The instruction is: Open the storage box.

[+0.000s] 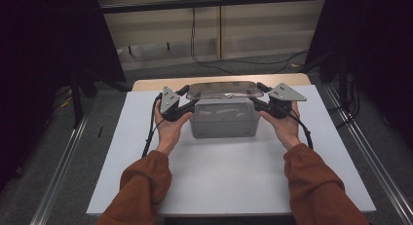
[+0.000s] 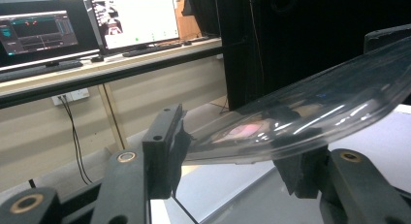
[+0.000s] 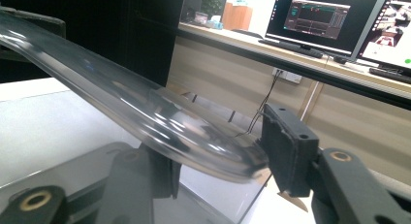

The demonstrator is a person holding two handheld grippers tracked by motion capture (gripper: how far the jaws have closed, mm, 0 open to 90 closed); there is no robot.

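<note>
A clear curved lid (image 1: 224,90) hangs level just above a grey box (image 1: 224,122) at the middle of the white table (image 1: 219,186). My left gripper (image 1: 187,98) is shut on the lid's left end, and my right gripper (image 1: 260,96) is shut on its right end. In the left gripper view the lid (image 2: 300,122) runs off to the right from between the black jaws of the left gripper (image 2: 232,161). In the right gripper view the lid (image 3: 145,112) runs off to the left, its rim squeezed between the jaws of the right gripper (image 3: 218,161). Whether the lid touches the box I cannot tell.
Both forearms in rust sleeves (image 1: 146,186) reach over the table's near half. Metal rails (image 1: 63,161) flank the table on the floor. A black cable (image 1: 214,59) lies behind it. Monitors (image 2: 135,20) stand on a desk along the wall.
</note>
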